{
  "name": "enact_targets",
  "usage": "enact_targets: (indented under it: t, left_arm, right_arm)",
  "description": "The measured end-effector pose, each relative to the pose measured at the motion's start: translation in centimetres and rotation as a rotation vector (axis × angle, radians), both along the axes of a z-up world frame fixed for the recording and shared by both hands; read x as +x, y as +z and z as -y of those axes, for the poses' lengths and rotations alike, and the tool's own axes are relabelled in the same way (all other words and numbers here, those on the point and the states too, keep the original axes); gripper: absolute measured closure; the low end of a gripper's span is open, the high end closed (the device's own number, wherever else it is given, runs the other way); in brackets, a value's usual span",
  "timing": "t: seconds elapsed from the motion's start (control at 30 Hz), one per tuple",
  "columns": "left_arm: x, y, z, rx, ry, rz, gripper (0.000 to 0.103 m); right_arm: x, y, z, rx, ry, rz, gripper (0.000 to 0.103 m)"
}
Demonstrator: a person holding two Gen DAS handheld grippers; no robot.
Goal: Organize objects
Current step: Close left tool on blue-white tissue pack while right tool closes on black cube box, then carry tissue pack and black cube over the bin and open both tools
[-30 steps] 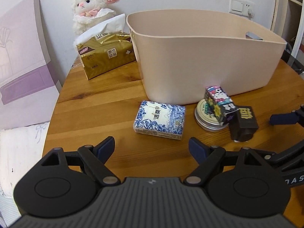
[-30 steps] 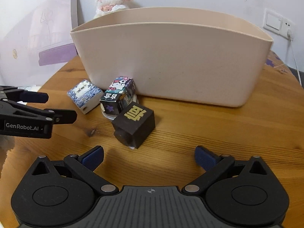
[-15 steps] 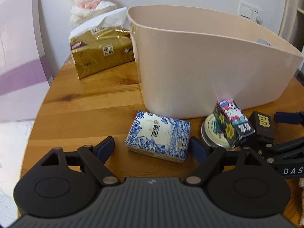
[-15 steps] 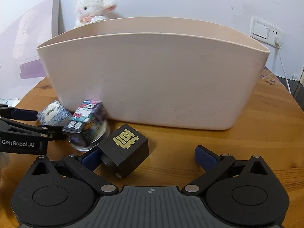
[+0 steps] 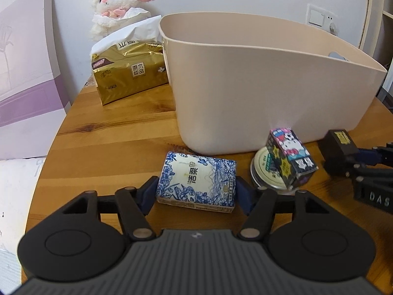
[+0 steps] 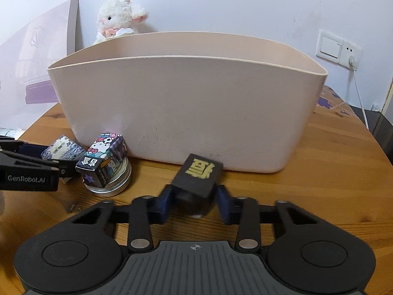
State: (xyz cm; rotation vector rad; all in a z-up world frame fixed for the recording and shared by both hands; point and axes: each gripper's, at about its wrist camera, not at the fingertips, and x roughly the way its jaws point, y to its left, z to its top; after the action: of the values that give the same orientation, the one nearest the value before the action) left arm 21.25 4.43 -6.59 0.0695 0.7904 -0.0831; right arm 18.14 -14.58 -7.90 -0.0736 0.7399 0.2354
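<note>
A beige plastic bin (image 5: 258,93) stands on the round wooden table (image 5: 110,142); it also shows in the right wrist view (image 6: 186,113). My left gripper (image 5: 195,194) is shut on a blue-and-white tissue pack (image 5: 196,180), which rests on the table. My right gripper (image 6: 195,202) is shut on a black cube with a gold character (image 6: 197,174), also in the left wrist view (image 5: 340,147). A cartoon-print box (image 5: 291,156) leans on a round tin (image 5: 266,174), both left of the black cube in the right wrist view (image 6: 103,162).
A gold tissue pack (image 5: 130,71) and a white plush lamb (image 5: 120,2) sit at the back left beside the bin. A purple-and-white board (image 5: 22,73) leans on the wall at the left. A wall socket with a cable (image 6: 339,49) is at the right.
Both grippers moved forward and closed: the left around the blue-and-white tissue pack, the right around the black cube, which now sits between its fingers.
</note>
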Motion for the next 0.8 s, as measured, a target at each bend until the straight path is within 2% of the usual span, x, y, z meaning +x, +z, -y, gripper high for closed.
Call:
enact_targets:
  t: [0.33, 0.53, 0.8]
  left_arm:
    - [-2.8, 1.9, 0.1, -0.018, 0.004, 0.039, 0.036]
    - [-4.9, 3.9, -0.2, -0.027, -0.004, 0.086, 0.036]
    - [-6.9, 7.8, -0.6, -0.04, -0.013, 0.179, 0.036]
  right_arm:
    - [-1.9, 1.5, 1.2, 0.036, 0.006, -0.03, 0.073]
    - [-3.4, 3.4, 2.4, 0.058, 0.01, 0.008, 0.073]
    - [-4.5, 7.2, 3.6, 0.092, -0.006, 0.113, 0.073]
